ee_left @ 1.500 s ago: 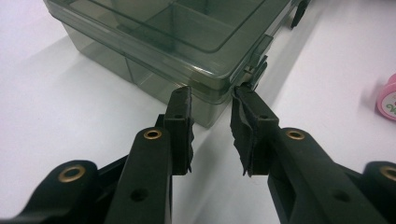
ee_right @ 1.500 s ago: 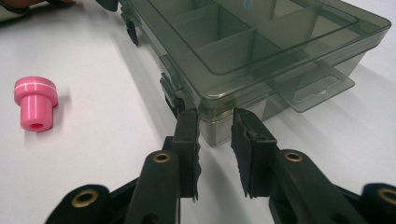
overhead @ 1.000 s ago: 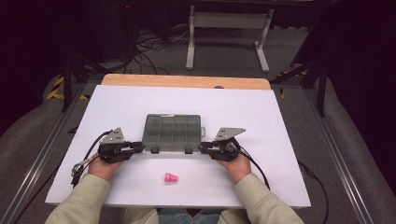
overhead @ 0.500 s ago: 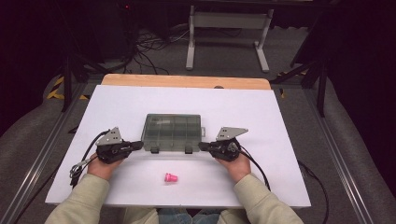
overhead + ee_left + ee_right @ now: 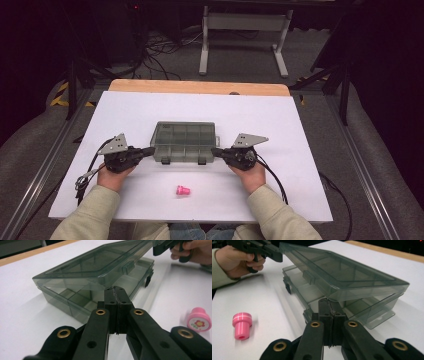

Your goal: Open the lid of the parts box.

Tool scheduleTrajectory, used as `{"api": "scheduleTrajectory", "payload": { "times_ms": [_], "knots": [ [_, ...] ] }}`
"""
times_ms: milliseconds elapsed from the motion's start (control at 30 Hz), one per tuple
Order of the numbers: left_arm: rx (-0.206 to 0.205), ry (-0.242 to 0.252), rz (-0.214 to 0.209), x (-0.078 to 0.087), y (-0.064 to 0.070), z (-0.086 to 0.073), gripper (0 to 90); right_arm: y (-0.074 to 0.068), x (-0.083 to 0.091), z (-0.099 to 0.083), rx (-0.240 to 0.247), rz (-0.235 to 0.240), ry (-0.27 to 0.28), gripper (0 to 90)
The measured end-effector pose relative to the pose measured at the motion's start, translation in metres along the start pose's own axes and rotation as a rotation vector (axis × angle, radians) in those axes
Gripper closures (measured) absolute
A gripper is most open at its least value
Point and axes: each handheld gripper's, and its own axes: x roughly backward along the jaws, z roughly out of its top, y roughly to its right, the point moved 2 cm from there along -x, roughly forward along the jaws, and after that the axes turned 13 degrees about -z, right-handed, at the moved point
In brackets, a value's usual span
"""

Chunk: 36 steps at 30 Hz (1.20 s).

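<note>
Little has shifted on the table since half a second ago: both hands sit where they were, at either end of the smoke-green clear plastic compartment box [image 5: 185, 143]. What has changed is small and at the lid. From the high view it was hard to read earlier; now the left gripper view shows the tinted hinged lid [image 5: 100, 265] raised off the base along its front edge, a wedge of gap beneath it.

Left tool [image 5: 116, 290]: jaws clenched together, tip tucked under the lid's corner, levering rather than pinching. Right tool [image 5: 329, 304]: same, jaws pressed flat on each other, tip under the opposite front corner. Neither grips anything.

Black latch [image 5: 148, 280] on the base's front hangs free, so the lid looks unfastened. Compartments I can see are empty.

Small pink spool-shaped plastic stamp [image 5: 183, 190] stands apart, on the white table [image 5: 310, 125] just in front of the person.

Judgement: opening is under way, lid partly up; the pink piece probably goes inside next.
</note>
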Motion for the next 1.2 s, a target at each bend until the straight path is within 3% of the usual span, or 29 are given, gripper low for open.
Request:
{"api": "scheduleTrajectory", "payload": {
  "times_ms": [267,533,567,600,633,667,767,900,1033,1200],
  "knots": [
    [0.003,0.021,0.019,0.001,-0.001,0.000,89.9,0.002,0.000,0.000,-0.015,-0.019,0.013,90.0],
    [0.006,0.020,0.033,0.001,-0.001,0.001,89.9,0.002,0.000,-0.002,-0.016,-0.013,-0.025,88.3],
    [0.006,0.020,0.033,0.001,-0.001,0.001,89.9,0.002,0.000,-0.003,-0.014,0.001,-0.044,79.6],
    [0.006,0.021,0.033,0.001,-0.001,0.001,89.9,0.002,0.000,-0.003,-0.014,0.001,-0.044,79.6],
    [0.007,0.022,0.033,0.001,-0.001,0.001,89.9,0.002,-0.001,-0.003,-0.007,0.004,-0.059,69.2],
    [0.007,0.024,0.034,0.001,-0.001,0.001,89.9,0.001,-0.001,-0.003,0.012,-0.024,-0.073,57.7],
    [0.003,0.027,0.038,0.001,-0.001,0.001,89.9,0.004,-0.001,-0.002,0.014,-0.057,-0.103,34.5],
    [0.000,0.027,0.043,0.000,-0.001,0.002,89.9,0.008,-0.001,0.006,0.047,-0.097,-0.118,23.4],
    [-0.001,0.029,0.039,0.001,-0.001,0.002,89.9,0.008,-0.001,0.023,0.137,-0.123,-0.120,22.3],
    [-0.002,0.028,0.041,0.001,0.000,0.002,89.9,0.008,-0.005,0.035,0.179,-0.130,-0.143,21.1]
  ]
}}
